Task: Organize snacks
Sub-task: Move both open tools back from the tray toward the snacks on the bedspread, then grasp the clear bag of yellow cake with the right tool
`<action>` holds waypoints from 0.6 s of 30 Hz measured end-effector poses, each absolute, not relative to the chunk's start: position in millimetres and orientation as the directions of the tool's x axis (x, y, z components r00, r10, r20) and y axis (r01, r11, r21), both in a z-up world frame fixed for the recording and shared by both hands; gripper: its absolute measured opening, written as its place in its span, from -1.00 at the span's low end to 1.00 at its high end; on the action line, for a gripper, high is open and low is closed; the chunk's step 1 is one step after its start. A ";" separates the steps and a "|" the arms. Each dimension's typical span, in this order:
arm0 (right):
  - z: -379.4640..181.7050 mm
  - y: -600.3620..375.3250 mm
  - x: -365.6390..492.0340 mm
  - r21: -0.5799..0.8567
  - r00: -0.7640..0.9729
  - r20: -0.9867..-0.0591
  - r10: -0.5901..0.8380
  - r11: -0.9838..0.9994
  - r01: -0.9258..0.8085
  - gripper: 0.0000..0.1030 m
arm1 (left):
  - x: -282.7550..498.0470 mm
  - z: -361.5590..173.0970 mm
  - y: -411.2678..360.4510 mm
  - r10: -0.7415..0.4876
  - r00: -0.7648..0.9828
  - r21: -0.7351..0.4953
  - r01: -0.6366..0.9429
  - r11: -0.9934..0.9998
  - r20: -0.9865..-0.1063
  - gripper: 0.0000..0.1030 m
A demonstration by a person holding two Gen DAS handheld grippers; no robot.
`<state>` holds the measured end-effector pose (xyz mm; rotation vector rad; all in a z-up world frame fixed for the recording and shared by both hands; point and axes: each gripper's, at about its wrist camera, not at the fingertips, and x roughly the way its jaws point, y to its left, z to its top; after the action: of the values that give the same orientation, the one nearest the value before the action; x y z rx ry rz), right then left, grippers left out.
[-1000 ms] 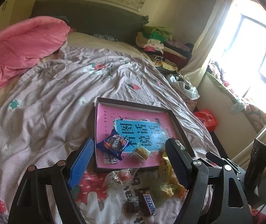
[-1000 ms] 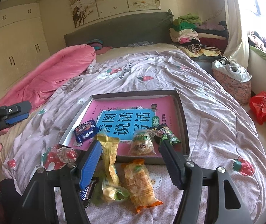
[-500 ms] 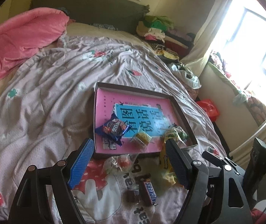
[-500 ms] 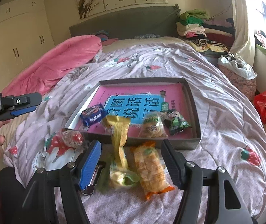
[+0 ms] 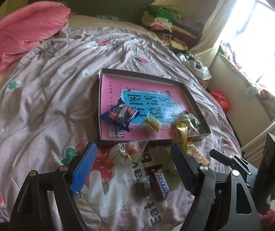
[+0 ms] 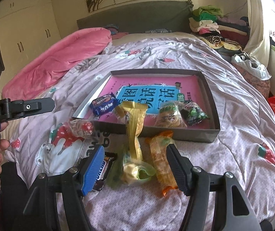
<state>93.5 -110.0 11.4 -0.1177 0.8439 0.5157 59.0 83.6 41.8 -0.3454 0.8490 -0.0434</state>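
Moved: I had lowered both tongs closer to the loose snacks on the bed (image 6: 233,134).
Left tongs (image 5: 132,155): released, empty, hovering over the Snickers bar (image 5: 161,182).
Right tongs (image 6: 135,158): released, straddling the yellow packet (image 6: 135,134) without pinching it.
Orange packet (image 6: 162,165): beside it.
Box (image 6: 176,131): beyond, holding the blue biscuit pack (image 6: 104,104) and three small packets.

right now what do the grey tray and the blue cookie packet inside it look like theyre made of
The grey tray looks like matte cardboard: thin, straight, folded walls with no shine, probably a box lid. The blue cookie packet looks like glossy plastic film: printed, crinkled, with crimped ends that catch the light.
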 end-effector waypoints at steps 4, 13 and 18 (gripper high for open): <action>5.4 -106.9 91.3 0.102 0.533 -0.752 0.389 0.867 -0.488 0.29 | 60.2 34.2 80.4 -0.180 0.636 -0.308 -0.094 0.947 -0.750 0.56; -4.1 -100.9 86.9 0.104 0.507 -0.768 0.391 0.858 -0.504 0.29 | 65.0 15.1 70.7 -0.188 0.560 -0.282 -0.086 0.955 -0.807 0.56; -8.6 -101.3 87.0 0.118 0.492 -0.776 0.396 0.857 -0.502 0.29 | 66.2 6.5 68.1 -0.175 0.524 -0.260 -0.093 0.961 -0.833 0.56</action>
<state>87.0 -101.3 -8.6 -0.1299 0.9049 0.5467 66.2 68.1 6.5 -0.2883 1.0215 -0.0498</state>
